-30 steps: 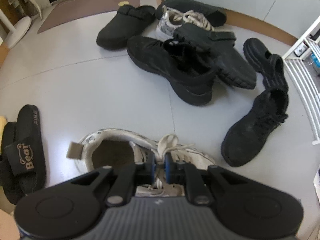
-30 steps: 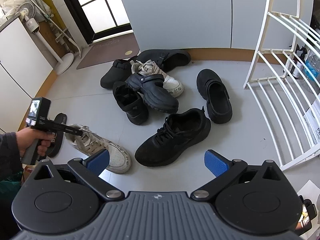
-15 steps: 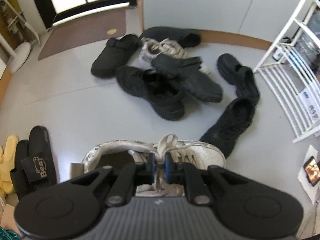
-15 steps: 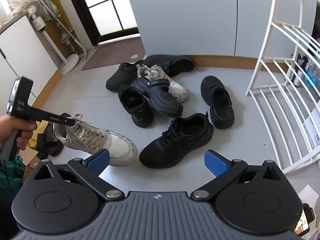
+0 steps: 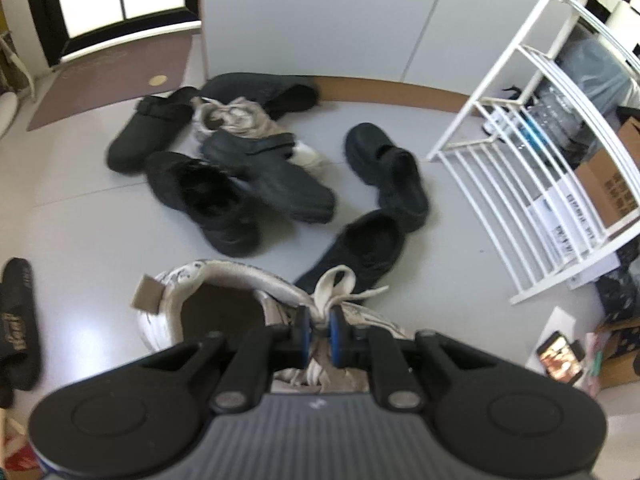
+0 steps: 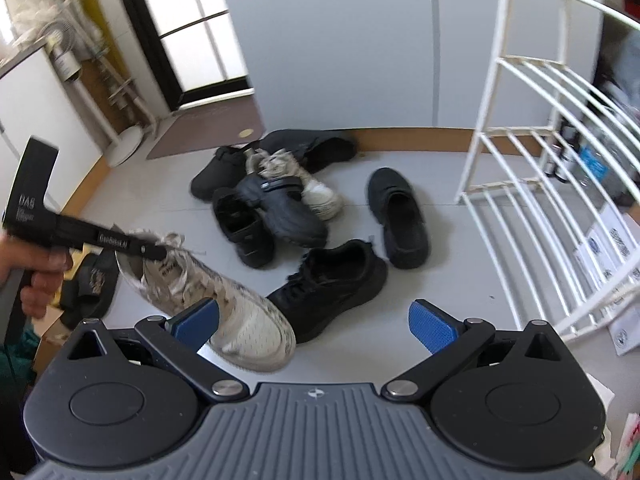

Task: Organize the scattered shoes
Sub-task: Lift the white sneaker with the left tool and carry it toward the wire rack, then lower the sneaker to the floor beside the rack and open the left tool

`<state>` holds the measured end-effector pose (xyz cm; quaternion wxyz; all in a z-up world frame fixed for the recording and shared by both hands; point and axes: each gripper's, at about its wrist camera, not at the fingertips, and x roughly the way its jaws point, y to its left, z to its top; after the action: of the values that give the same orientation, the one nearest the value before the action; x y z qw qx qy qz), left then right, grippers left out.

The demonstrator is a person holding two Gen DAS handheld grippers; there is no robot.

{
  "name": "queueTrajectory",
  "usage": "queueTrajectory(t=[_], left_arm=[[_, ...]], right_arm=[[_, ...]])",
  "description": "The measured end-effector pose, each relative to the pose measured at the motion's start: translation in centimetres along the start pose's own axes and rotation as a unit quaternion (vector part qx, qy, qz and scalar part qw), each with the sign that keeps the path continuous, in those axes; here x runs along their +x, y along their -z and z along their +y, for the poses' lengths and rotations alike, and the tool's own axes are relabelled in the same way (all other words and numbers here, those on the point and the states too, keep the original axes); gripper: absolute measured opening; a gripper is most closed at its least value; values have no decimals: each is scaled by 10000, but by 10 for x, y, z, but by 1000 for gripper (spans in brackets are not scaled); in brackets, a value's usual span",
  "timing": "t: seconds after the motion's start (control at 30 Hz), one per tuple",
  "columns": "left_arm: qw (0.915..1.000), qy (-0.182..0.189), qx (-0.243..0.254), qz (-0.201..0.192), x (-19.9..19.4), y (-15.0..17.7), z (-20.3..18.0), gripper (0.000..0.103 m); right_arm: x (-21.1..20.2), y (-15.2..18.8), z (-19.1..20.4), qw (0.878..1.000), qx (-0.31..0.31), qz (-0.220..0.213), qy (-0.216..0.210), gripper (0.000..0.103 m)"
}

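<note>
Left tool (image 5: 318, 330): clenched on the laces and tongue of the white sneaker (image 6: 224, 300), which hangs clear of the floor (image 5: 100, 216), toe tipped down, left of the shoe pile (image 6: 280, 208).

Shoe pile: black clogs, a black sneaker and a second white sneaker (image 6: 312, 188) lie heaped and overlapping near the back wall; a lone black sneaker (image 6: 332, 284) lies in front of the pile, a lone black clog (image 6: 400, 216) to its right.

Right tool (image 6: 314, 324): released, jaws wide apart, holding nothing, hovering in front of the pile.

White rack (image 6: 532, 168): stands right of the pile; the tiers in view look bare, though blur makes that uncertain.

Risk, grip: the hold is on soft laces only, so I judge the sneaker could swing, twist or slip out if moved quickly.

Risk, toe: the hanging toe sits close above the lone black sneaker and could snag it.

Risk, rack: the thin bars could catch a sole or lace going in.

Open room: bare floor left of the pile and between pile and rack; black slippers (image 5: 18, 320) crowd the far left edge.
</note>
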<state>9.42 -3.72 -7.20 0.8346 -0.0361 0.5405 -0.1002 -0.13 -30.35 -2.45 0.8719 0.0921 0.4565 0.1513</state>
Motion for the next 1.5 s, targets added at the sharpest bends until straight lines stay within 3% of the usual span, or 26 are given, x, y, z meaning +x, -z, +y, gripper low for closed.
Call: queueTrajectory(t=[0.3, 0.97, 1.17, 1.3, 1.5], left_arm=[[9985, 397, -381, -38, 29, -1, -51, 10], [9931, 665, -940, 234, 106, 16, -119, 10], [9891, 849, -1122, 428, 143, 26, -136, 10], [9815, 1066, -1460, 626, 166, 36, -140, 10], [9774, 1111, -1617, 791, 197, 43, -149, 10]], right_arm=[[4, 12, -36, 9994, -36, 313, 151, 103], [12, 10, -79, 9959, -315, 749, 399, 103], [17, 16, -93, 9950, -171, 848, 509, 103], [21, 17, -103, 9940, -127, 928, 568, 103], [29, 15, -114, 9926, -16, 1025, 650, 103]])
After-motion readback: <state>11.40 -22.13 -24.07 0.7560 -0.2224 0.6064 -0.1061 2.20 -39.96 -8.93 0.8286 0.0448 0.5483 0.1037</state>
